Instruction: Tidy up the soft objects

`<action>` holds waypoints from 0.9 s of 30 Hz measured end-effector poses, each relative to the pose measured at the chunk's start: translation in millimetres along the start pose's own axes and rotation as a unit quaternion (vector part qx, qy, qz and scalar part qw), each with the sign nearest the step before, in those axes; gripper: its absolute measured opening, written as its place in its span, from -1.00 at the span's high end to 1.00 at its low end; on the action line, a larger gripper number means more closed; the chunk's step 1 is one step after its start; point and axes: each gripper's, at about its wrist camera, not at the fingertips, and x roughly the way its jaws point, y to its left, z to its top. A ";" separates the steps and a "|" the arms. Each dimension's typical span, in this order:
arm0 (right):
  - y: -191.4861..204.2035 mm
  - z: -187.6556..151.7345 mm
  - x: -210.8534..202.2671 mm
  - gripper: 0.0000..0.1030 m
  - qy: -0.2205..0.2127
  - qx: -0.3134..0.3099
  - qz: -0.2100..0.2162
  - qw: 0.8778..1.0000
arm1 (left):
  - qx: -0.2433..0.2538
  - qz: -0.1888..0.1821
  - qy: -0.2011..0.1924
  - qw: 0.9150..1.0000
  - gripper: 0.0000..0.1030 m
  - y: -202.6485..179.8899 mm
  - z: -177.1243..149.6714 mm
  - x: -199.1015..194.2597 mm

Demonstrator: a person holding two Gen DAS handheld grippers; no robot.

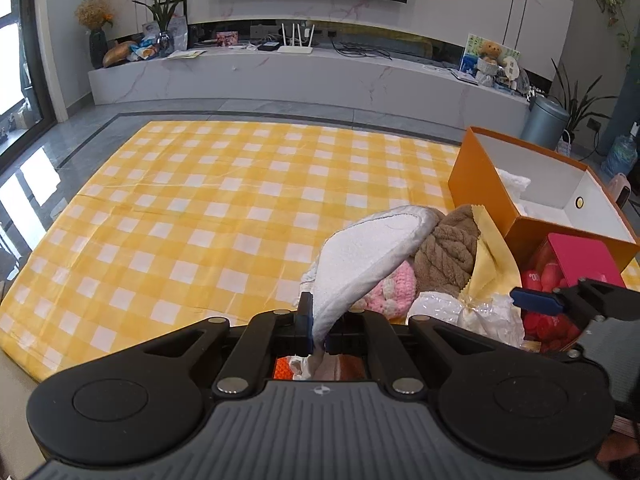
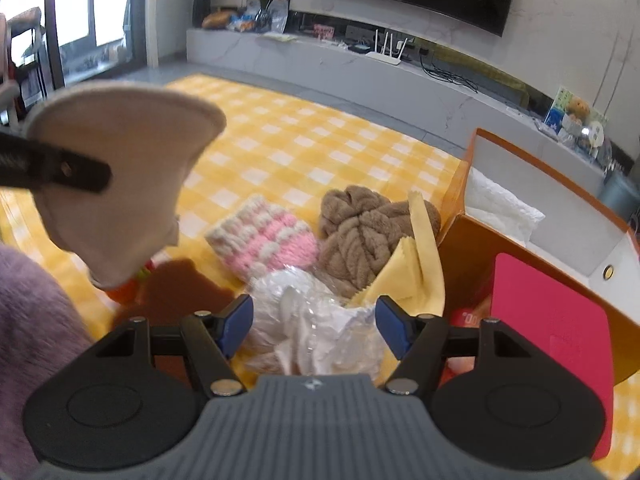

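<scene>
White cloth [image 1: 368, 256]: soft, rounded edge w/ stitched hem, lifted clear of the yellow-checked mat [image 1: 224, 208]. Lower end is pinched in the left hand-held gripper [image 1: 316, 328]; jaws closed on it, blue pads pressed to the fabric. Cloth fans up and to the right from the pads, over the pile of soft items. In the right wrist view the same cloth [image 2: 120, 168] shows at upper left, w/ a black finger of the left unit across it.

Pile on mat, just beside the cloth:
- Pink/white knit item [image 2: 264, 236], lying flat, partly under the cloth in the left wrist view.
- Brown plush bundle [image 2: 360, 232], touching the knit item on its right side.
- Yellow cloth [image 2: 416, 264], zigzag-cut edge, leaning against the brown bundle and the box wall.
- Crinkled clear plastic pack [image 2: 320, 320], nearest the camera, contents white.

Right hand-held gripper [image 2: 316, 324]: jaws open, blue pads well apart, plastic pack lies between/below them; pads do not press on it. Whether they touch it: cannot tell.

Orange box [image 1: 472, 176]: open top, white inside, stands at the right of the pile on the mat. White padded item [image 2: 504, 208] lies inside it. Pink-red lid or card [image 2: 552, 320] sits in front of the box, near side.

Purple fuzzy fabric [image 2: 28, 344] fills the lower-left edge of the right wrist view; item type unclear.
</scene>
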 end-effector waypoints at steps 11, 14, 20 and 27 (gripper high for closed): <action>4.1 2.6 25.1 -0.29 0.068 -0.182 0.011 0.981 | 0.005 -0.011 0.020 1.000 0.89 -3.9 -11.2 10.7; 7.6 1.9 29.9 -0.17 0.077 -0.216 0.014 0.973 | 0.008 -0.010 0.022 1.000 0.89 -6.8 -12.6 11.0; 14.1 -2.3 36.0 0.11 0.087 -0.244 0.011 0.966 | 0.009 -0.002 0.021 1.000 0.89 -7.0 -14.3 9.5; 15.3 0.5 18.5 0.29 0.070 -0.244 0.008 0.967 | 0.009 0.005 -0.010 1.000 0.89 -5.3 -7.8 -9.9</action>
